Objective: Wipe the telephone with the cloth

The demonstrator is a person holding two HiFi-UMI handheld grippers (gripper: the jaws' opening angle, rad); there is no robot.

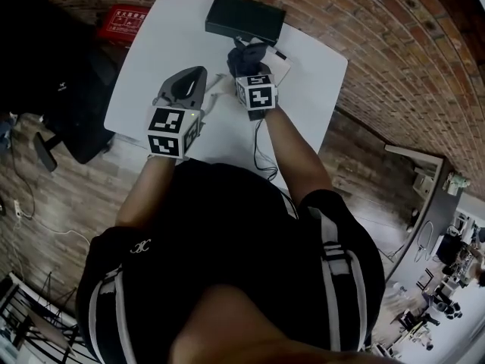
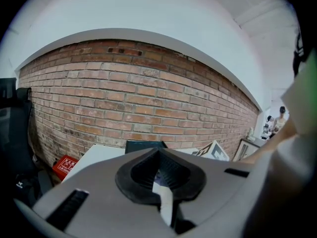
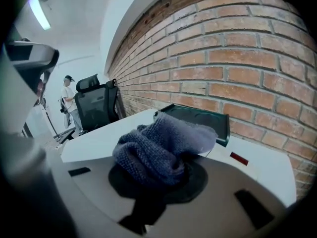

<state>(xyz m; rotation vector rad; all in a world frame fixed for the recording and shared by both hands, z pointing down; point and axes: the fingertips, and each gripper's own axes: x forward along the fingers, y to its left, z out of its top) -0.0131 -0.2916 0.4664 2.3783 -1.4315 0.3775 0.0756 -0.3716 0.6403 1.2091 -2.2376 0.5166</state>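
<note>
Brick-walled room, white bench: right claw clamps bunched cloth by the telephone, ready for wiping; left claw closed, empty.

white table | dark box at far edge | red box on floor | black chair left

Even indoor light, fairly bright. In the head view the white table is the brightest area and nearly washed out, while the person's dark clothing below it is dim, with little detail. In the right gripper view a ceiling strip light glares at the upper left, and the cloth close to the lens looks slightly soft. Both gripper views bend the brick wall into curves and fade to black at the corners.
</note>
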